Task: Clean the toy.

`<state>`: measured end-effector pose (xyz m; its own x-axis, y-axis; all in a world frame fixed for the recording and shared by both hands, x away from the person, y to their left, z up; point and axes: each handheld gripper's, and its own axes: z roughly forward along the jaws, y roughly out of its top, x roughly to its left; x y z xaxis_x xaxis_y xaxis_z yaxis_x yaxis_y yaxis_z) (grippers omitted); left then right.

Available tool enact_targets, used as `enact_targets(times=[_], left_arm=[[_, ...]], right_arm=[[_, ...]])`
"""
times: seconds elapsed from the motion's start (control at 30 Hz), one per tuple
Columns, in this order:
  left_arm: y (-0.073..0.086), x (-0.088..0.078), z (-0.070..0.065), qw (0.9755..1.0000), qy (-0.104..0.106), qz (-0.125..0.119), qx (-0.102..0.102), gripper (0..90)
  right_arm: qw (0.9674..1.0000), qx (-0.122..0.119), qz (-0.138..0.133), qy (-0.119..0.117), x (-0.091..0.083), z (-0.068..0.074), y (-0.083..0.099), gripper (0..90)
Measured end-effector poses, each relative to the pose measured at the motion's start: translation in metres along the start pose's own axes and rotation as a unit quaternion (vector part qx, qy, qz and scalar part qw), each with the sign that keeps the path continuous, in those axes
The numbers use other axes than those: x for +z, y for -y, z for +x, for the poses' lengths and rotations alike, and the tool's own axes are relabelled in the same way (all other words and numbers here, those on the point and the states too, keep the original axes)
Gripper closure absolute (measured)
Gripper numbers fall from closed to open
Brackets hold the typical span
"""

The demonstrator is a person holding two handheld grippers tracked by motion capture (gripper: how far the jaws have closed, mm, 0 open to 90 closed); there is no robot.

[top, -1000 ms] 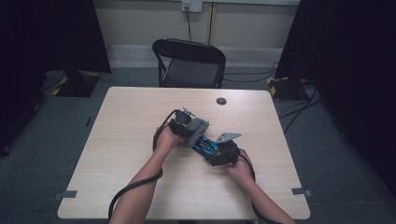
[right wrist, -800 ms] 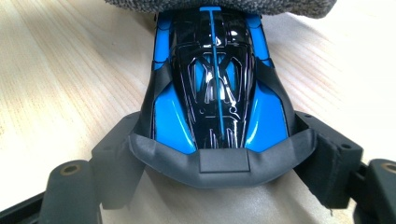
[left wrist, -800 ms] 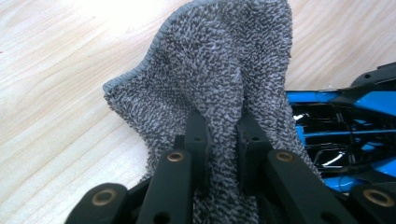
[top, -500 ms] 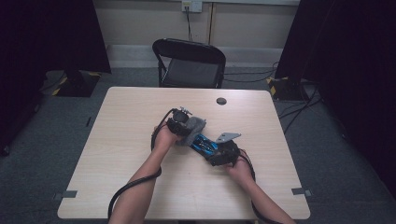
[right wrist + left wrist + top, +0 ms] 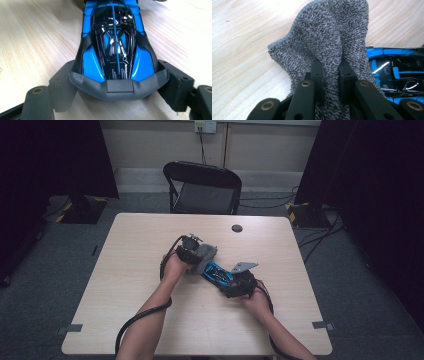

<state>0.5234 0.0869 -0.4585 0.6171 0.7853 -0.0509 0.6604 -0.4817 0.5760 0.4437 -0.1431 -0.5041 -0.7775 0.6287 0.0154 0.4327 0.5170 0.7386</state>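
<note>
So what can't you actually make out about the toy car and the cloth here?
- Toy car: its far end is cut off by the top edge of the right gripper view.
- Car's side in the left gripper view: covered by the grey cloth.
- Small dark disc, high view: too small to identify.

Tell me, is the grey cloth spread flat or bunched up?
Bunched up. The left claw pinches a fold of the grey cloth, and the rest rises in loose folds above the table.

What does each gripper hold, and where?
Left gripper: a bunched fold of the grey terry cloth. Right gripper: the blue-and-black toy car, across one end's sides.
</note>
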Motion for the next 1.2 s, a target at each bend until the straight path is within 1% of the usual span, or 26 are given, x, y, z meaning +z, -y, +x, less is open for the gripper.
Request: enact_targets(times=[0.07,0.13,0.27,0.3,0.4,0.57,0.67,0.77,0.97,1.0,1.03,1.07,1.2], left_arm=[[0.001,0.001,0.002,1.0,-0.002,-0.001,-0.002,77.8],[0.002,0.001,0.004,0.9999,0.001,-0.003,-0.01,77.8],[0.004,0.002,0.007,0.9999,-0.006,-0.003,-0.011,77.8],[0.004,0.002,0.008,0.9999,-0.005,-0.003,-0.015,77.7],[0.005,0.004,0.011,0.9998,-0.014,0.001,-0.017,77.8],[0.007,0.006,0.013,0.9996,-0.015,-0.001,-0.025,77.8],[0.007,0.006,0.015,0.9996,-0.014,-0.001,-0.025,77.8],[0.008,0.007,0.016,0.9995,-0.018,0.002,-0.024,77.8],[0.011,0.01,0.02,0.9994,-0.02,0.004,-0.029,77.8],[0.011,0.01,0.02,0.9993,-0.02,0.002,-0.031,77.8],[0.012,0.01,0.02,0.9993,-0.025,0.001,-0.029,77.8],[0.012,0.01,0.02,0.9993,-0.024,0.002,-0.029,77.8],[0.015,0.005,0.023,0.9993,-0.03,0.005,-0.021,77.7]], right_arm=[[1.0,0.0,0.0,0.0,0.0,0.0,0.0,24.0],[1.0,0.0,0.0,0.0,0.0,0.0,0.0,24.1],[1.0,0.0,0.0,0.0,0.0,0.0,0.0,24.0],[1.0,0.0,0.0,0.0,0.0,0.0,0.0,24.0],[1.0,0.0,0.0,0.0,0.0,0.0,0.0,24.1],[1.0,0.0,0.0,0.0,0.0,0.0,0.0,24.0],[1.0,0.0,0.0,0.0,0.0,0.0,0.0,24.0],[1.0,0.0,0.0,0.0,0.0,0.0,0.0,24.0],[1.0,0.0,0.0,0.0,0.0,0.0,0.0,24.0],[1.0,0.0,0.0,0.0,0.0,0.0,0.0,24.1],[1.0,0.0,0.0,0.0,0.0,0.0,0.0,24.0],[1.0,0.0,0.0,0.0,0.0,0.0,0.0,24.1],[1.0,0.0,0.0,0.0,0.0,0.0,0.0,24.0]])
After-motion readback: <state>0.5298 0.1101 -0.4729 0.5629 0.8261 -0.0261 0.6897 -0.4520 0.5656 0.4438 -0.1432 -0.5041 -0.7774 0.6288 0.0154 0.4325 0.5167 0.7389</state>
